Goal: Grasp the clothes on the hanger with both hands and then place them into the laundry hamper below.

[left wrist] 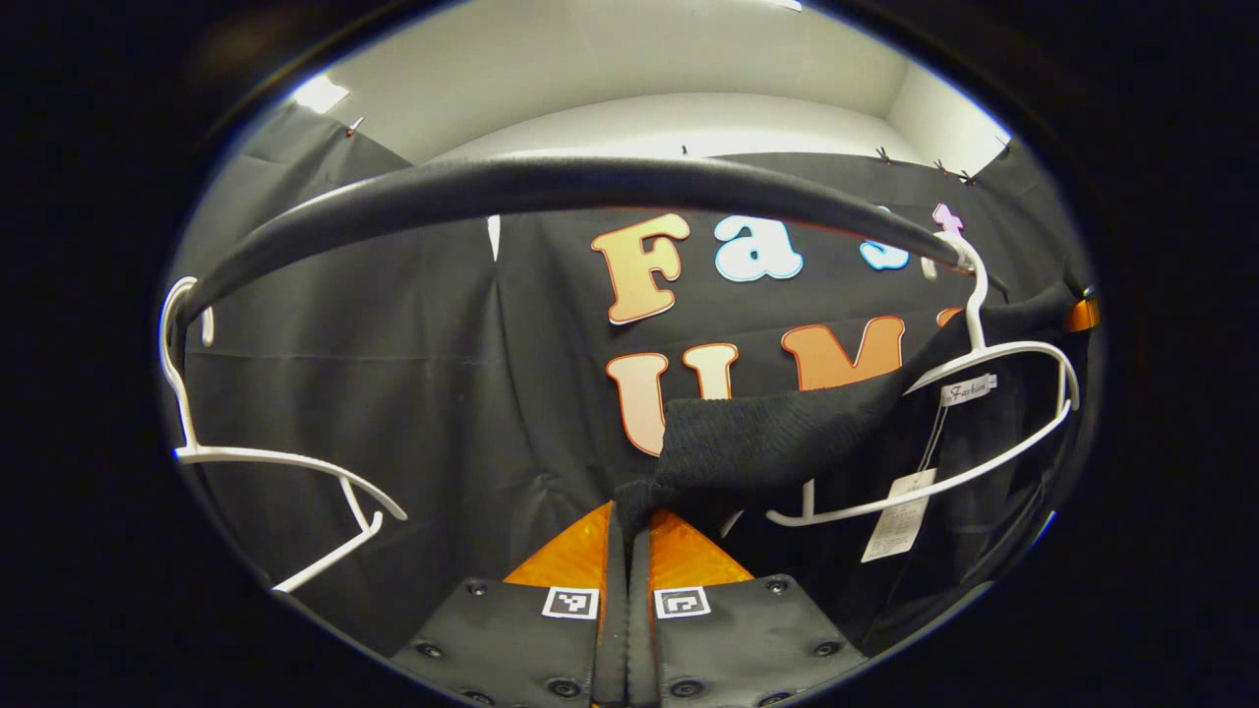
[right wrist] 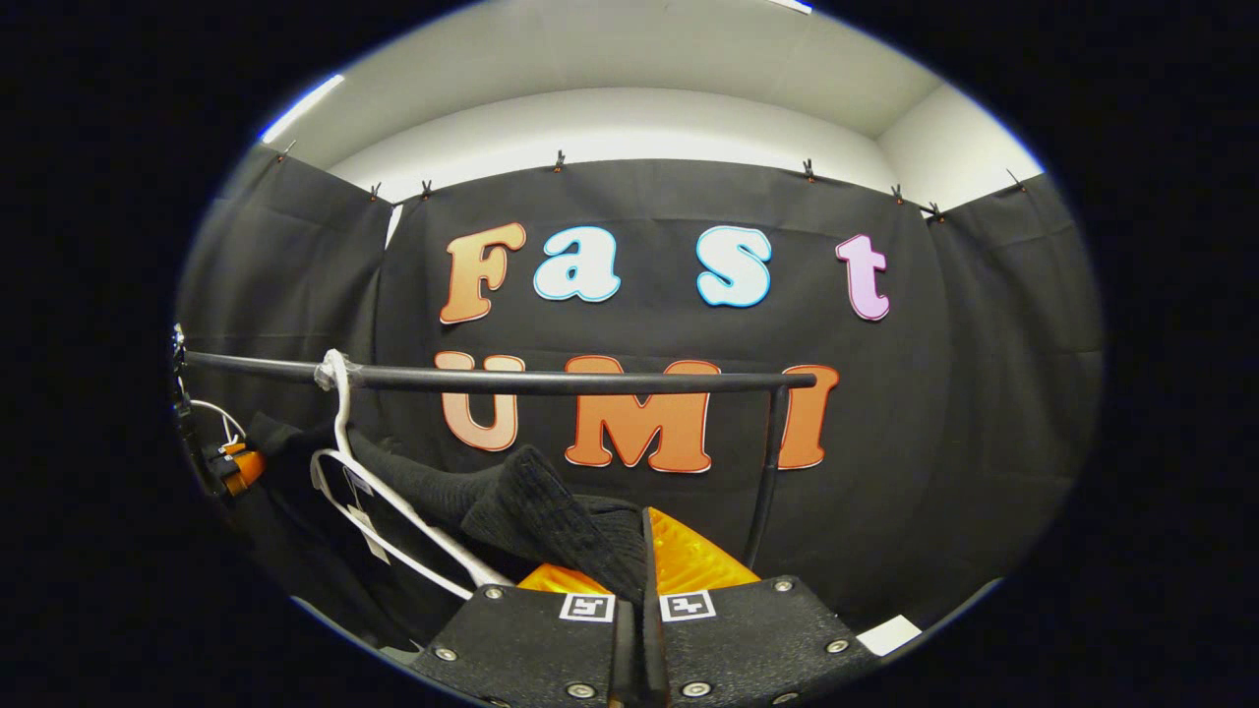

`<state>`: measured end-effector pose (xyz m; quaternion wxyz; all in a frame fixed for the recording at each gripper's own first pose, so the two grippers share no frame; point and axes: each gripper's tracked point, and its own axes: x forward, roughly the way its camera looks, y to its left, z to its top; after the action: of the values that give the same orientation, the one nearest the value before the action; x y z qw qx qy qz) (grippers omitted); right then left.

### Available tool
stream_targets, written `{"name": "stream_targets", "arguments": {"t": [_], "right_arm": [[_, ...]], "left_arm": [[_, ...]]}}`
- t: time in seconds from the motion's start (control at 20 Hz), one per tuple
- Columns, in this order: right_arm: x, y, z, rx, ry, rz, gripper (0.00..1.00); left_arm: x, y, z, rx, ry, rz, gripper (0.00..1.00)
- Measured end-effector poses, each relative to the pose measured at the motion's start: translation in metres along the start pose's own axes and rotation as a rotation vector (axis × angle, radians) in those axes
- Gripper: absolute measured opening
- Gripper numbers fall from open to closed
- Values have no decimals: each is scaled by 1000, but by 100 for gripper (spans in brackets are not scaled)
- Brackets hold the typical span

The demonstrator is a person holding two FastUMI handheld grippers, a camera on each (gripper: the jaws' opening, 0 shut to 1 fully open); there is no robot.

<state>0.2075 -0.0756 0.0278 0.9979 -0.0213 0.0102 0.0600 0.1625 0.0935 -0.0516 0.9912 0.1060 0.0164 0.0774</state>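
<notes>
black knit garment on white hanger, pinched in both left gripper and right gripper

Black garment: coarse matt knit cloth. Beside it, white hanger: smooth glossy plastic, with paper tags hung below. Rail above: smooth dark metal. Finger pads: ribbed orange plastic.

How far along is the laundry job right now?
Done: both grippers are shut on the black garment, the left gripper and the right gripper each pinching a fold. In hand: the garment is partly pulled aside but still draped at the white hanger on the rail. Left: free it and lower it into the hamper.
</notes>
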Motion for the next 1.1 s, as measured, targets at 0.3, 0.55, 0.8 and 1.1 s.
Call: {"name": "stream_targets", "arguments": {"t": [0.3, 0.55, 0.8, 1.1], "right_arm": [[42, 2, -30, 4, 67, 116, 3], [75, 4, -40, 73, 96, 227, 2], [94, 26, -47, 130, 70, 377, 8], [106, 32, -72, 202, 78, 486, 4]], "left_arm": [[5, 5, -20, -15, 36, 60, 7], [5, 10, -26, -42, 53, 114, 7], [7, 20, -40, -12, 90, 206, 4], [3, 11, -76, -40, 147, 222, 7]]}}
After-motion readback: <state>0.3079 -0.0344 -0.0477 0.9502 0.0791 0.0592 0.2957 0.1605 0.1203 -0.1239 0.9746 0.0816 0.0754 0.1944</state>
